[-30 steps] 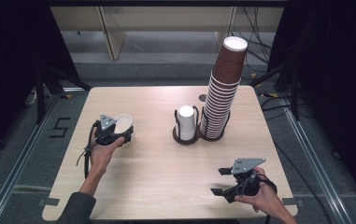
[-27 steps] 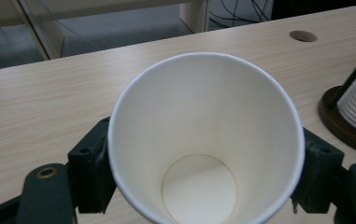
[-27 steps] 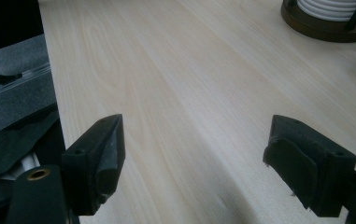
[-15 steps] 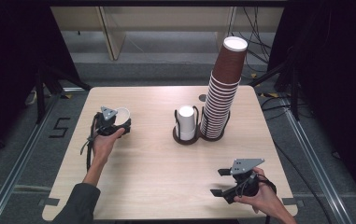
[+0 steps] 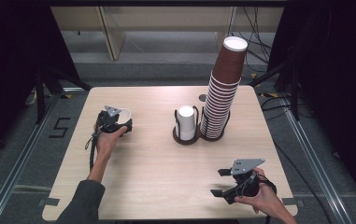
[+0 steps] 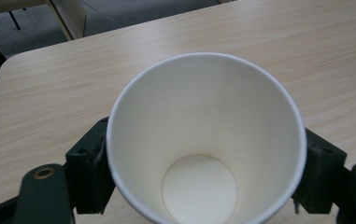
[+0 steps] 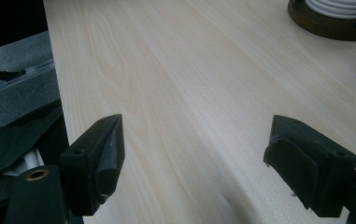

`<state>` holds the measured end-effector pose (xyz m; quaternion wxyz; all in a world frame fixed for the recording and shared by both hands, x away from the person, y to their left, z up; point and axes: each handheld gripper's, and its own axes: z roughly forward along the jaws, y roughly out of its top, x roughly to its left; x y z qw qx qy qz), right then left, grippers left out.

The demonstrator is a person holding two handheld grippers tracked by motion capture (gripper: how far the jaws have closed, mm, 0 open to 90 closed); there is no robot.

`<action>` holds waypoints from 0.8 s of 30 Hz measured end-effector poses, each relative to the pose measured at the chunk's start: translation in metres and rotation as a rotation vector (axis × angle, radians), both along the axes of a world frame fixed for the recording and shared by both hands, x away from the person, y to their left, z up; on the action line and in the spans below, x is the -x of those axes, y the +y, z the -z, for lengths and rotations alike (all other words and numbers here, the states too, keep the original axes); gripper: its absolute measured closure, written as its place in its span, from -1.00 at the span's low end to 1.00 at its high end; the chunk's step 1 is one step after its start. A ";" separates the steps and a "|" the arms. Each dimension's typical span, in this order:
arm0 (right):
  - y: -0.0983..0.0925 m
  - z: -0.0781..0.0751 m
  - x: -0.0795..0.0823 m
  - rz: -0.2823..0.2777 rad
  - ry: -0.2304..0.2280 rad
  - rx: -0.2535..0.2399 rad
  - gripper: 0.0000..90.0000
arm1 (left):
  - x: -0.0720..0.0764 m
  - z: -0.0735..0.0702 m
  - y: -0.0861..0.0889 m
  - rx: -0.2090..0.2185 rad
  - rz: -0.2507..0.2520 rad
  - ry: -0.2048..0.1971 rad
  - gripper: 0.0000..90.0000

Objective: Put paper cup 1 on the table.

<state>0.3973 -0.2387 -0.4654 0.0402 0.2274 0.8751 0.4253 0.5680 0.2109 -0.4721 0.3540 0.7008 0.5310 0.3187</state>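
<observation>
A paper cup (image 5: pixel 123 115) with a white inside stands between the jaws of my left gripper (image 5: pixel 117 122) at the left of the table (image 5: pixel 166 172). In the left gripper view I look down into the cup (image 6: pixel 203 116), and the pads (image 6: pixel 89 163) touch its wall on both sides. The jaws of the left gripper (image 6: pixel 203 158) have just been opening a little, with the cup still between them. My right gripper (image 5: pixel 218 182) rests near the front right edge, open and holding nothing. The right gripper (image 7: pixel 203 158) has bare tabletop between its jaws.
A tall leaning stack of brown cups (image 5: pixel 222 93) stands at the middle right. Beside it a white cup (image 5: pixel 186 120) sits in a dark wire holder (image 5: pixel 185 139), whose base (image 7: pixel 330 21) also appears in the right gripper view. The table's edge (image 7: pixel 56 93) lies close by the right gripper.
My left hand has carried the cup a short way toward the far side of the table and set it more upright. The right hand has stayed put.
</observation>
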 end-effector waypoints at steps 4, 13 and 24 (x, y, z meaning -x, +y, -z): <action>0.000 0.000 0.000 -0.002 -0.003 -0.002 -0.55 | -0.001 0.002 -0.001 0.018 0.002 0.009 -0.60; 0.001 0.001 0.001 0.000 0.022 0.000 -0.56 | 0.005 0.013 0.009 0.077 0.003 0.016 -0.68; 0.002 0.002 0.002 0.000 0.024 0.004 -0.56 | 0.018 0.017 0.015 0.126 0.019 0.050 -0.68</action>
